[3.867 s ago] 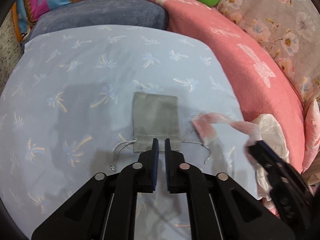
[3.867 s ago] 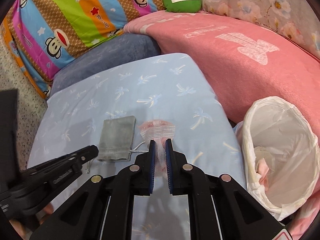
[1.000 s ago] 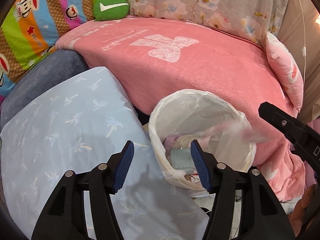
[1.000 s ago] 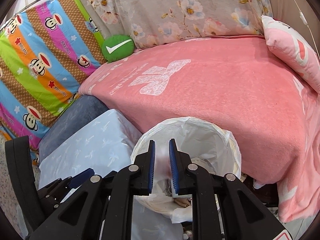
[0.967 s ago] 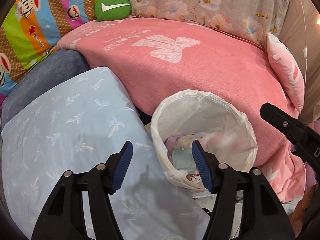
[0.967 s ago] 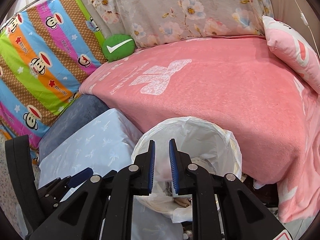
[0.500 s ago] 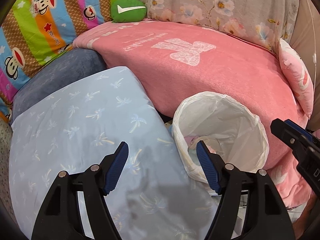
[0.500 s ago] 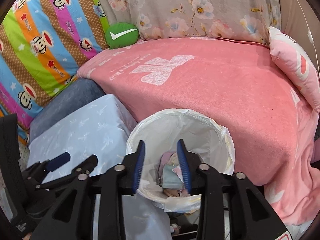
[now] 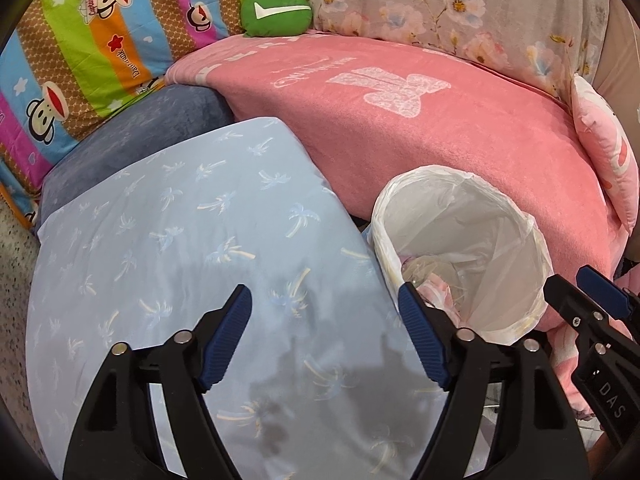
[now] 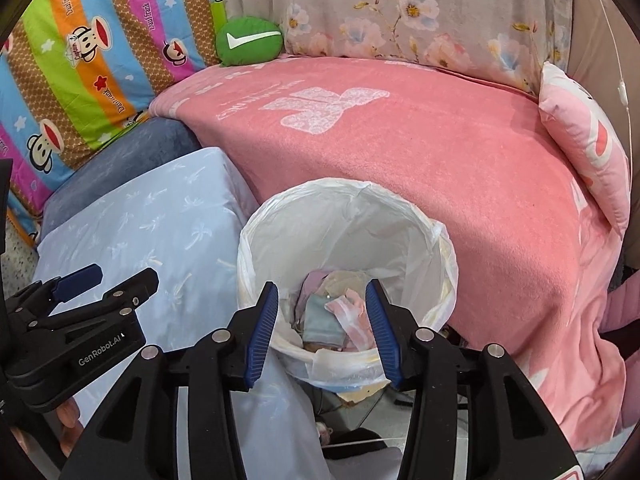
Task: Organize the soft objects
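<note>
A white bin lined with a plastic bag (image 10: 420,216) (image 9: 516,240) stands between the light blue palm-print cushion (image 9: 168,240) (image 10: 160,224) and the pink blanket (image 10: 440,152). Inside lie several soft items, among them a grey pouch (image 10: 322,322) and a pink-and-white plastic bag (image 10: 352,316). My right gripper (image 10: 322,294) hangs open just above the bin's near rim, holding nothing. Over the blue cushion, left of the bin, my left gripper (image 9: 324,300) is wide open and empty. The right gripper's fingertips (image 9: 600,296) show at the right edge of the left wrist view.
A green round cushion (image 10: 249,40) sits at the back of the pink blanket. A striped monkey-print cover (image 10: 80,60) rises at the left, a floral one (image 10: 400,16) behind. A dark blue cushion (image 10: 120,164) lies beside the blue one. A pink pillow (image 10: 580,136) is at right.
Both grippers carried their items from the blue cushion to the bin. The right gripper let the pink plastic bag fall in and opened wider; the left swung back over the cushion.
</note>
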Tool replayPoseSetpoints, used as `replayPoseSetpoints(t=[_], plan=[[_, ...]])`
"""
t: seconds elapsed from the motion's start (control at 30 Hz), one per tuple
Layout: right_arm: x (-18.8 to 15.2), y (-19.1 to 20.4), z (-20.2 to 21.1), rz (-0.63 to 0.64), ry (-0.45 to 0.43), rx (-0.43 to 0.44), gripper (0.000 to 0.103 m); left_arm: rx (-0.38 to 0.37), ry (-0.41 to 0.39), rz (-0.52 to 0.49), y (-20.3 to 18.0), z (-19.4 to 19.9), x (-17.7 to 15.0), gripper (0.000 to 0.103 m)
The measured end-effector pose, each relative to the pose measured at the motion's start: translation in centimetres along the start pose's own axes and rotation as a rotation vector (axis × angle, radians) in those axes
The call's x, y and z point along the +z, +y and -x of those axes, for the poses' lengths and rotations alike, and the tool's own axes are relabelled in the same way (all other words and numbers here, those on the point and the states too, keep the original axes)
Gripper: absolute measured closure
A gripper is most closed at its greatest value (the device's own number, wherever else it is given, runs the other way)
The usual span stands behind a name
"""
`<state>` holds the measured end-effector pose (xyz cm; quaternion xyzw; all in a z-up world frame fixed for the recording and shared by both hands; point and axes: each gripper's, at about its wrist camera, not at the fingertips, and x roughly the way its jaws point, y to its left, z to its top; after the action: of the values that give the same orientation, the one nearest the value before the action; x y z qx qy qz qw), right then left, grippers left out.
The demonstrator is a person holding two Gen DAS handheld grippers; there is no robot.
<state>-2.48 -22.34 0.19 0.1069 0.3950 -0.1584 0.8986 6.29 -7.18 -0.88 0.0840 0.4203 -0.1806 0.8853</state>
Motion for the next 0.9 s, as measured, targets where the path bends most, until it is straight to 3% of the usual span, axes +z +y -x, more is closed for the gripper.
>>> replayPoseSetpoints(t=[0.47, 0.9], plan=[[-1.4, 0.3, -0.3, 0.026, 0.019, -0.05, 0.043, 0.034, 0.003, -0.015, -0.3, 0.1, -1.4, 0.013], [-2.4, -0.4, -0.4, 0.018, 0.019, -0.082, 0.033, 0.061, 0.009, -0.016, -0.7, -0.1, -2.3, 0.01]])
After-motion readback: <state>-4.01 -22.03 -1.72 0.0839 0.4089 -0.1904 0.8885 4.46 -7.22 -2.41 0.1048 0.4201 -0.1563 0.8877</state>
